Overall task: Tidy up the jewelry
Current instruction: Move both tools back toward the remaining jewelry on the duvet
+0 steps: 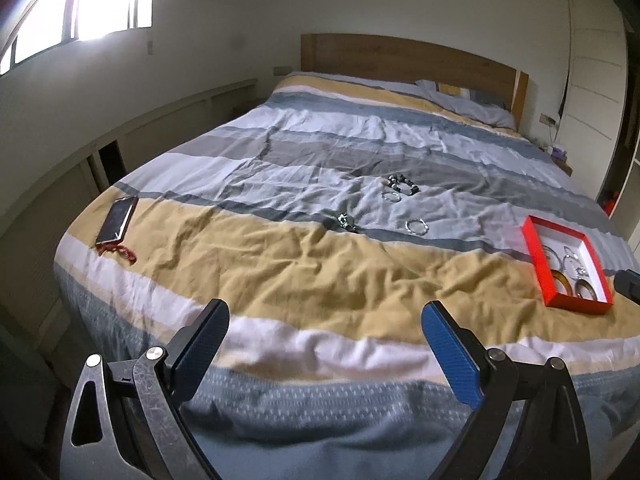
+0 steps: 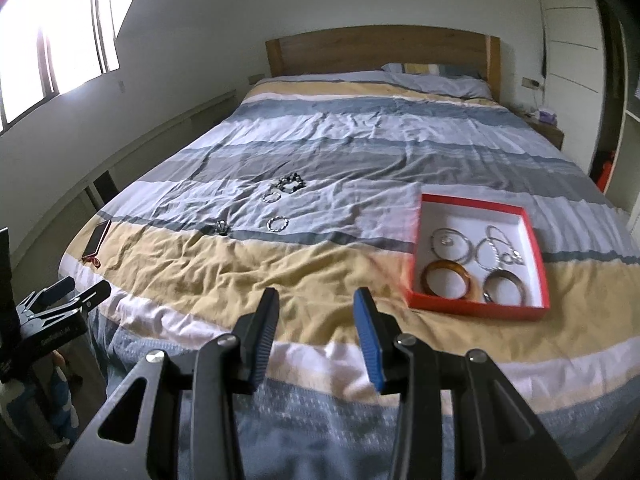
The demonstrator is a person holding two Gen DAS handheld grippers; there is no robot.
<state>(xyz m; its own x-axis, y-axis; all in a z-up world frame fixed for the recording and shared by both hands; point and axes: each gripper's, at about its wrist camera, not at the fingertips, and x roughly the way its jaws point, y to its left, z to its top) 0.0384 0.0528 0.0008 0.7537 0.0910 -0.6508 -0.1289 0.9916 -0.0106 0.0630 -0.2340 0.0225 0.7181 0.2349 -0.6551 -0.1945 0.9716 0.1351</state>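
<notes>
So the bed (image 2: pixel 360 152) runs lengthwise away from the foot end, headboard (image 2: pixel 380 50) at the far end with a pillow (image 2: pixel 436 80) lying just in front of it toward the right. Near the foot on the right there's an open box (image 2: pixel 534 240) sitting on the duvet with several bangles (image 2: pixel 448 280) and rings inside, and off to its left, further up the bed, a few loose bracelets (image 2: pixel 278 224) are scattered near each other. Way over by the left edge lies a phone (image 1: pixel 118 220), and a window (image 2: pixel 48 48) sits in the wall on that same side.
</notes>
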